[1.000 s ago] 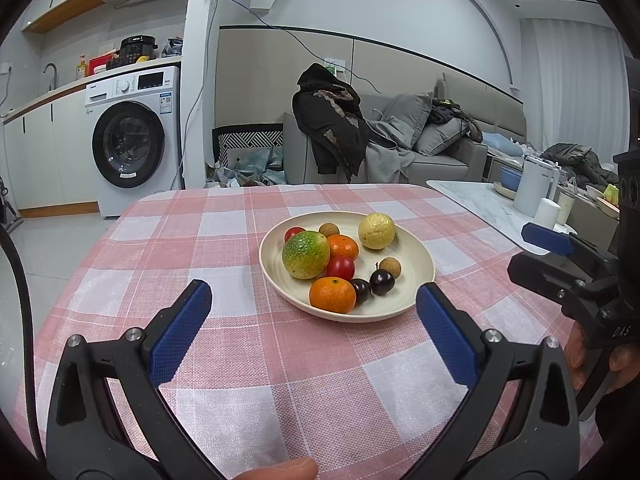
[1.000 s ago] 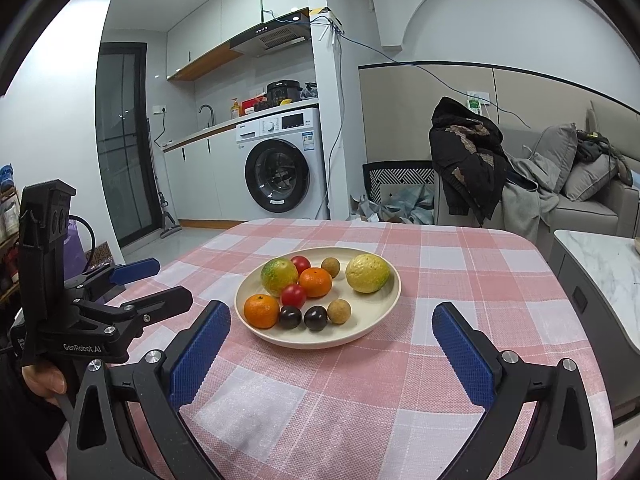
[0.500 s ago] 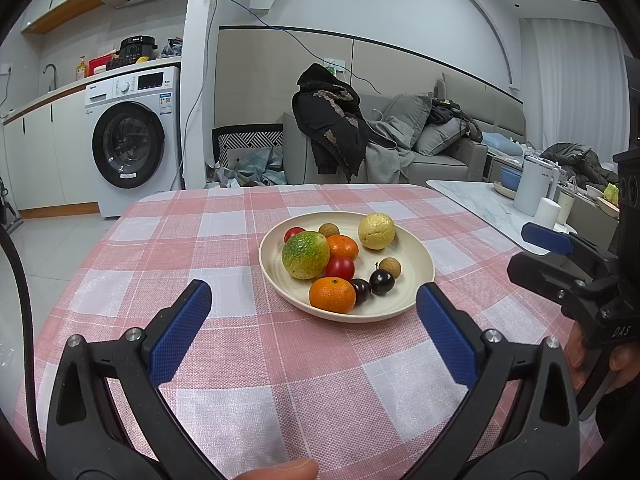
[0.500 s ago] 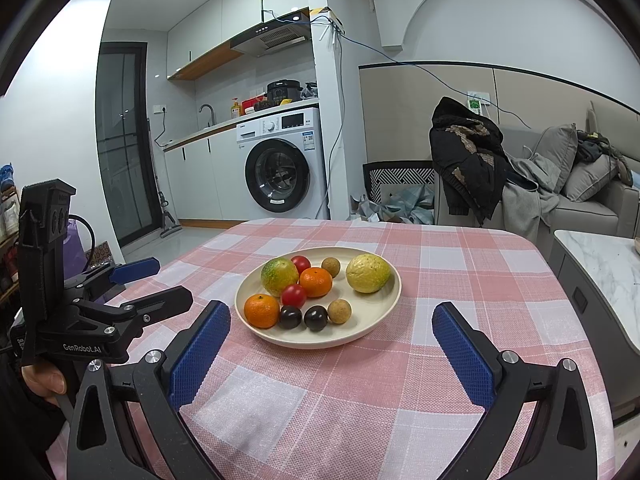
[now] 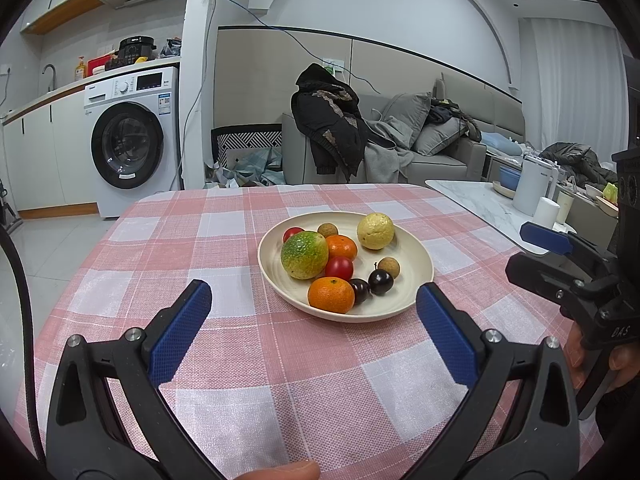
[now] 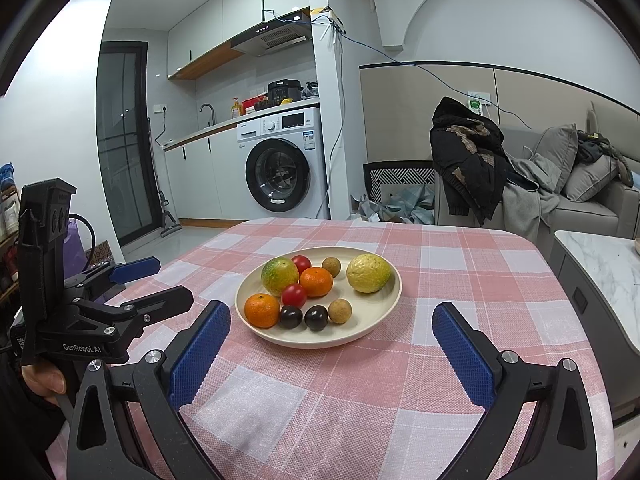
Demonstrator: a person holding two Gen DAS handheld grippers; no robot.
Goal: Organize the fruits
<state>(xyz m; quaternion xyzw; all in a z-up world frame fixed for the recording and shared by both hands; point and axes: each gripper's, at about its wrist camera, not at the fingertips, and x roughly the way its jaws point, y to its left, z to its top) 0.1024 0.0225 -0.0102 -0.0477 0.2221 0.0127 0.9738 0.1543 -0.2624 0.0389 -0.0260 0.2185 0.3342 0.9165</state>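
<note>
A cream plate (image 5: 416,254) (image 6: 390,300) sits mid-table on the pink checked cloth. It holds a green-yellow round fruit (image 5: 304,255) (image 6: 279,276), a yellow fruit (image 5: 375,231) (image 6: 368,273), two oranges, the nearer (image 5: 331,300) (image 6: 262,310), red tomatoes (image 5: 339,268), two dark plums (image 6: 316,318) and brown longans (image 6: 340,311). My left gripper (image 5: 314,326) is open and empty, short of the plate's near rim. My right gripper (image 6: 330,344) is open and empty, also near the plate. Each gripper shows in the other's view, the right one (image 5: 568,264), the left one (image 6: 132,288).
A marble side table (image 5: 480,204) with a white kettle (image 5: 534,190) and cups stands right of the table. A washing machine (image 6: 286,176) and a sofa with a black jacket (image 6: 466,160) are beyond the far edge. The checked cloth (image 6: 360,400) covers the table.
</note>
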